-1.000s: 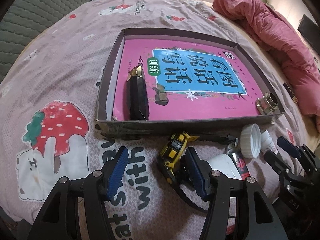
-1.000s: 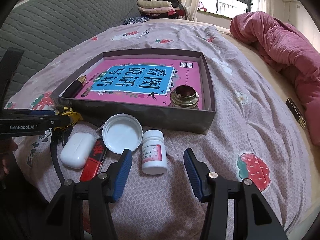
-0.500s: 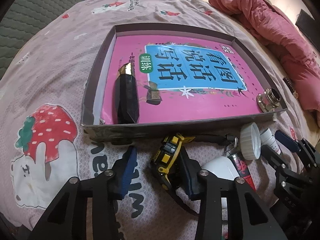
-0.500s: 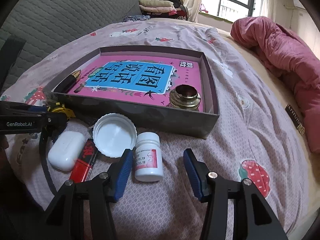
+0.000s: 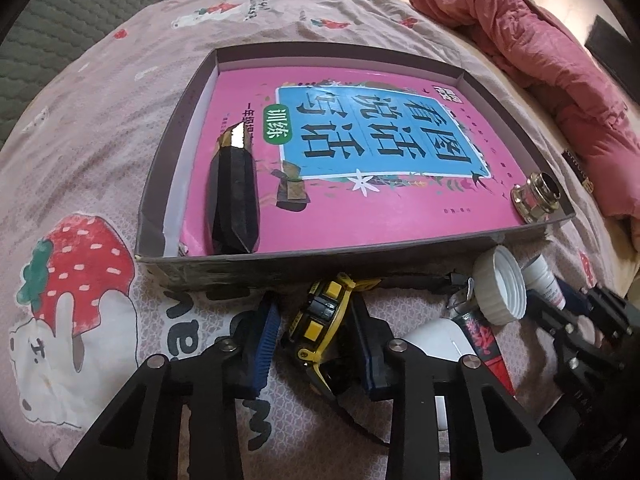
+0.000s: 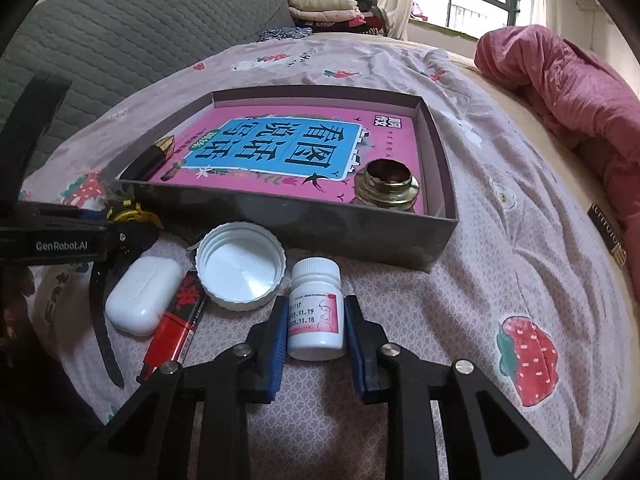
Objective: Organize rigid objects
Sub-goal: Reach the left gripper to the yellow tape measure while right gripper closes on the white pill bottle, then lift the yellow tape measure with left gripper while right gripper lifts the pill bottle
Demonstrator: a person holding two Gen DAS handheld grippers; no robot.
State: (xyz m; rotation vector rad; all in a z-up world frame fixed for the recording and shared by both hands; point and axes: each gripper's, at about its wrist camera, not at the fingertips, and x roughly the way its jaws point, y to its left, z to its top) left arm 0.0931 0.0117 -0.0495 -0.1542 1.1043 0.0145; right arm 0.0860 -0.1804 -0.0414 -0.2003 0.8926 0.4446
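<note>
A dark cardboard box [image 5: 360,258] [image 6: 304,220] on the bed holds a pink book, a black crystal-shaped piece [image 5: 232,200] and a brass fitting [image 6: 386,184]. In front of it lie a yellow-black tape measure [image 5: 320,320], a white lid [image 6: 242,266], a white case [image 6: 144,298], a red tube [image 6: 178,320] and a white pill bottle [image 6: 316,314]. My left gripper [image 5: 316,340] straddles the tape measure, jaws nearly touching it. My right gripper [image 6: 316,332] straddles the pill bottle, pads close against its sides.
A pink quilt [image 6: 568,92] is bunched at the far right. A grey padded headboard [image 6: 120,36] runs along the left. The strawberry-print sheet [image 6: 500,280] covers the bed around the box. Folded clothes [image 6: 328,12] lie at the back.
Both grippers have moved forward and narrowed. The left one now brackets the tape measure; the right one now brackets the pill bottle.
</note>
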